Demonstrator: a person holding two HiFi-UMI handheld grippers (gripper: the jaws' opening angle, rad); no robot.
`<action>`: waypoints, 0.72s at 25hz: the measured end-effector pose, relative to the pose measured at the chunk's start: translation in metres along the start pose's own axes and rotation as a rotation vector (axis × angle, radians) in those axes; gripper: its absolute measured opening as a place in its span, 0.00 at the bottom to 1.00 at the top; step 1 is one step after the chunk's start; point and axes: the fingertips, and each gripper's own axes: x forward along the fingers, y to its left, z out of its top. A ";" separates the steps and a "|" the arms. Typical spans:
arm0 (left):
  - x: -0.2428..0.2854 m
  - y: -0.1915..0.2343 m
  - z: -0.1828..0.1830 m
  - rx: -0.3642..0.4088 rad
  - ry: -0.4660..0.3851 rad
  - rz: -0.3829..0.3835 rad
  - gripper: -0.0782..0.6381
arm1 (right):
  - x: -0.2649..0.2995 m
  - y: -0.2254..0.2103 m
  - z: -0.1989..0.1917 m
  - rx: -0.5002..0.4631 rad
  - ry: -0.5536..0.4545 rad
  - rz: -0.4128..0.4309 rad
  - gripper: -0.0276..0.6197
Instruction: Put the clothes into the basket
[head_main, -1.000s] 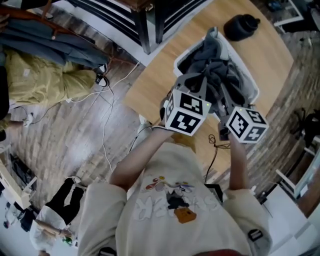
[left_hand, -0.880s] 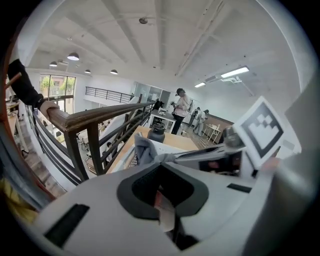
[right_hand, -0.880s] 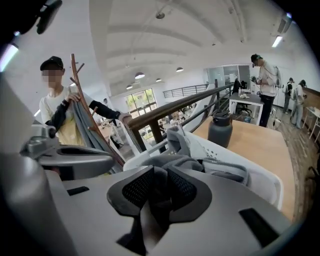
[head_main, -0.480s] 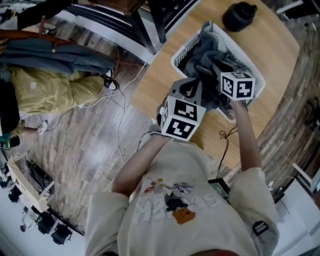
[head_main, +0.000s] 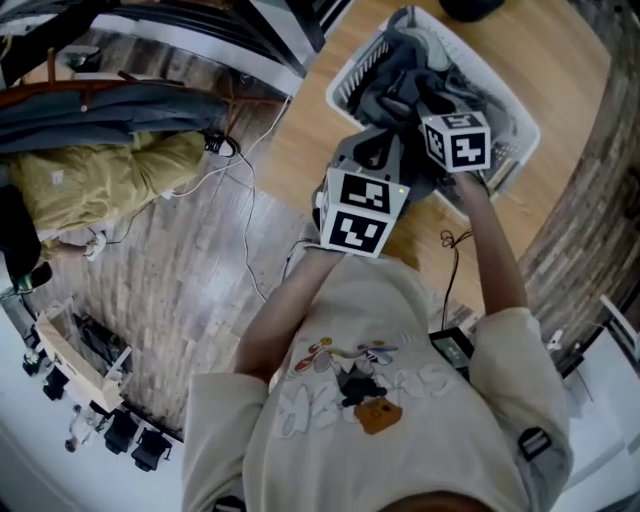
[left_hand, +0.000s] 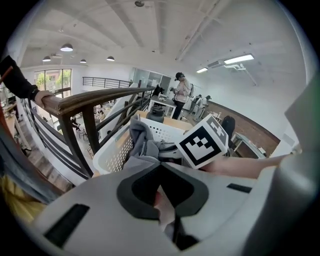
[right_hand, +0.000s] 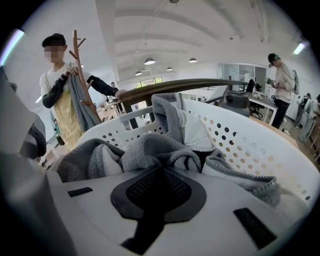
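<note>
A white perforated basket (head_main: 350, 75) stands on the wooden table, heaped with grey clothes (head_main: 400, 85). My left gripper (head_main: 385, 130) is at the basket's near rim. In the left gripper view it (left_hand: 161, 170) is shut with a thin strip of the grey garment (left_hand: 142, 145) pinched between the pads. My right gripper (head_main: 428, 100) is down inside the basket. Its jaws have just been closing, and in the right gripper view it (right_hand: 160, 170) is shut, tips against the grey fleece (right_hand: 150, 147). No cloth shows between its pads. White basket wall (right_hand: 240, 145) curves round on the right.
The round wooden table (head_main: 300, 140) ends close to the basket's left side. A dark railing (head_main: 220, 30) runs beside it, its handrail (left_hand: 100, 97) above the basket. A yellow garment (head_main: 100, 180) and cables (head_main: 240, 230) lie on the floor. A person (right_hand: 60, 100) stands by a coat rack.
My right gripper has dropped from above the heap into the basket and its jaws have come together. My left gripper has sunk a little toward the near rim, still shut.
</note>
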 end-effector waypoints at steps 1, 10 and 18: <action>0.001 0.001 -0.001 0.000 0.003 0.006 0.11 | 0.002 -0.002 -0.002 -0.008 0.002 -0.003 0.10; -0.015 -0.013 -0.038 0.086 0.056 -0.172 0.52 | -0.009 -0.006 0.007 0.086 -0.057 0.025 0.11; -0.004 0.013 -0.128 0.119 0.171 -0.159 0.64 | -0.104 0.020 0.052 0.028 -0.255 -0.021 0.11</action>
